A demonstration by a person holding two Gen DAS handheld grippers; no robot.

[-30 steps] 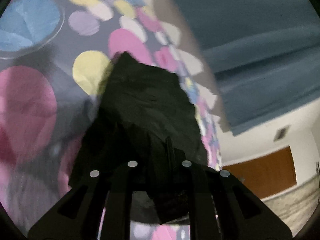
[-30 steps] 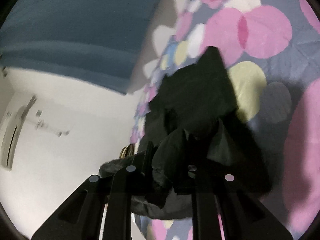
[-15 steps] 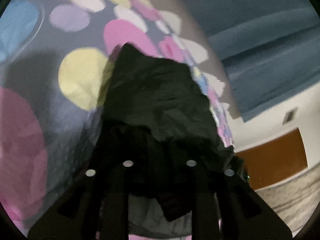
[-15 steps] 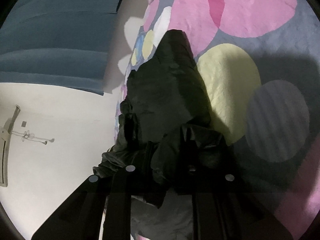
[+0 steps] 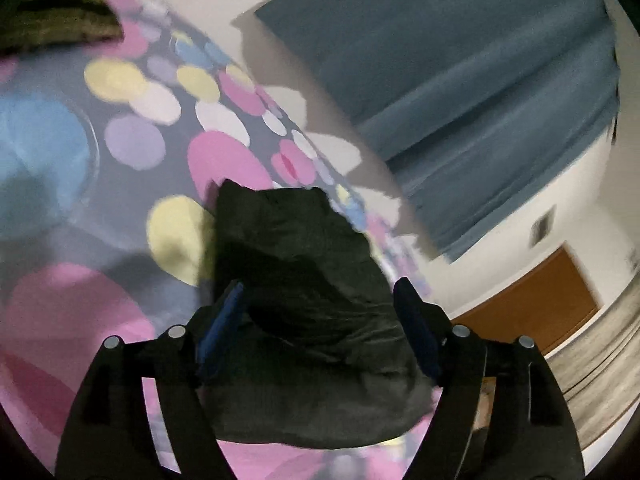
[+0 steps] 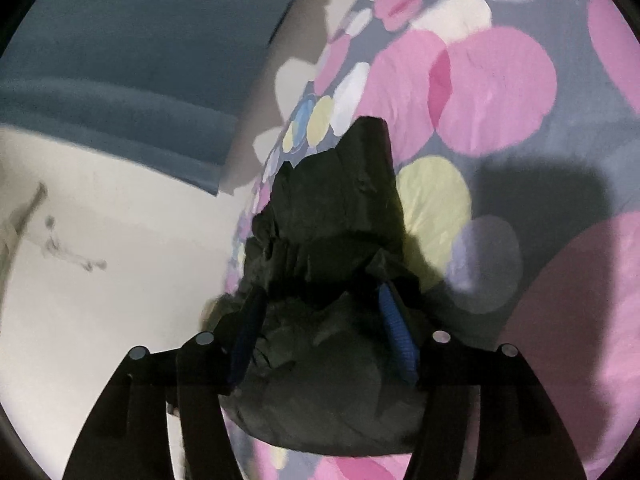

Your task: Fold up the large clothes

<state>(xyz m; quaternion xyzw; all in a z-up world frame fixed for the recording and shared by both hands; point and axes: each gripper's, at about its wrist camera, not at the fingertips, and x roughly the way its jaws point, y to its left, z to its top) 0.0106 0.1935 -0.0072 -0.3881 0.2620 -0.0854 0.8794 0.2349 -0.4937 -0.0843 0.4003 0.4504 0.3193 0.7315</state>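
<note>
A black garment (image 5: 288,240) lies folded in a crumpled heap on a grey bedspread (image 5: 132,148) printed with pink, yellow, blue and white circles. My left gripper (image 5: 320,284) hangs over its near end, jaws opening, blue pads (image 5: 224,320) wide apart with the cloth lying loose between them. In the right wrist view the same black garment (image 6: 332,200) rests on the bedspread (image 6: 496,88). My right gripper (image 6: 322,290) is also opening, its pads (image 6: 396,332) standing off either side of a bunched fold without pressing it.
A blue curtain (image 5: 460,60) hangs behind the bed, also the curtain (image 6: 100,40) in the right view. A brown door (image 5: 532,304) and white wall (image 6: 100,280) lie past the bed's edge. A dark olive bundle (image 5: 60,20) sits at the far corner.
Both grippers, shut on black cloth before, have spread their jaws and let it go. The garment now lies on the bedspread. Both hands have drawn back slightly.
</note>
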